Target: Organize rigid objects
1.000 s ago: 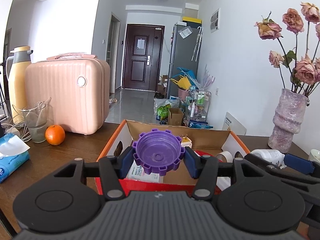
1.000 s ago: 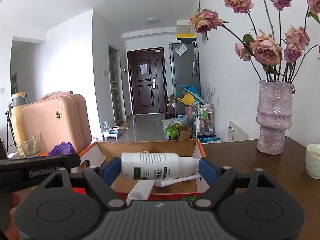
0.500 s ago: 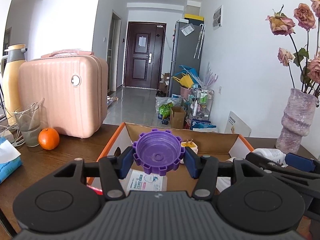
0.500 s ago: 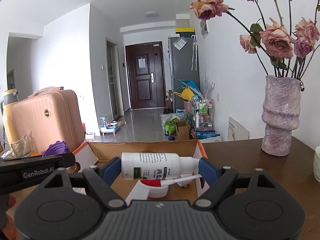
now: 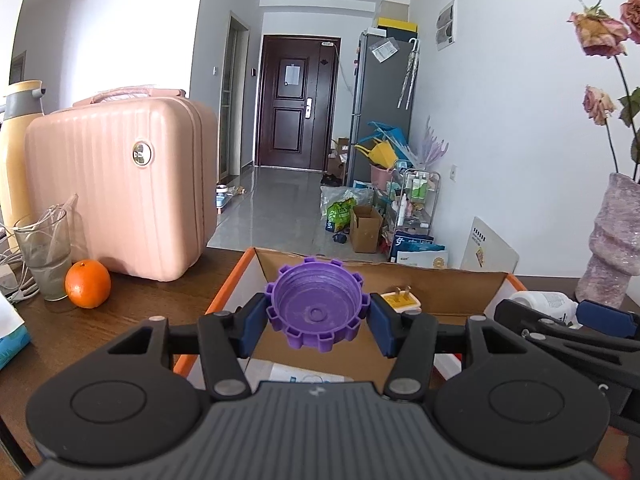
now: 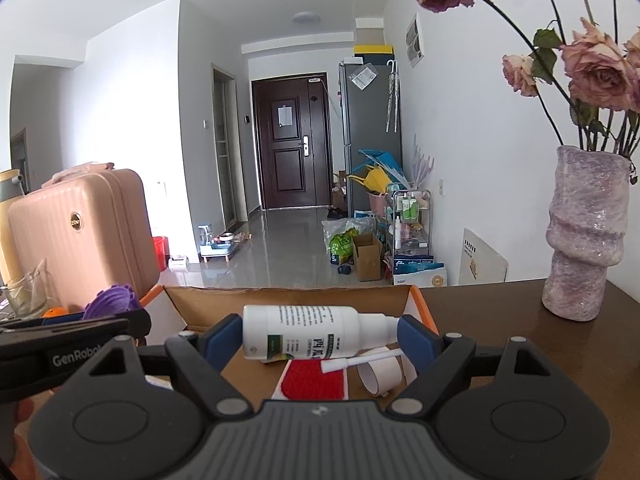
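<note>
Cardboard box (image 5: pixel 440 280) with orange rim and open top is the landmark: both loads hang over it. Left gripper (image 5: pixel 318 316) clamps a purple ridged plastic cap (image 5: pixel 316 308) across its rim above the box's left half; light, stiff, ridges give purchase. Right gripper (image 6: pixel 320 336) pinches a white plastic spray bottle (image 6: pixel 308 336) end to end above the box's right half; smooth, probably light, likely to slip lengthwise.

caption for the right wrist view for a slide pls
Right claw shut on a white bottle held sideways over the open cardboard box.
</note>
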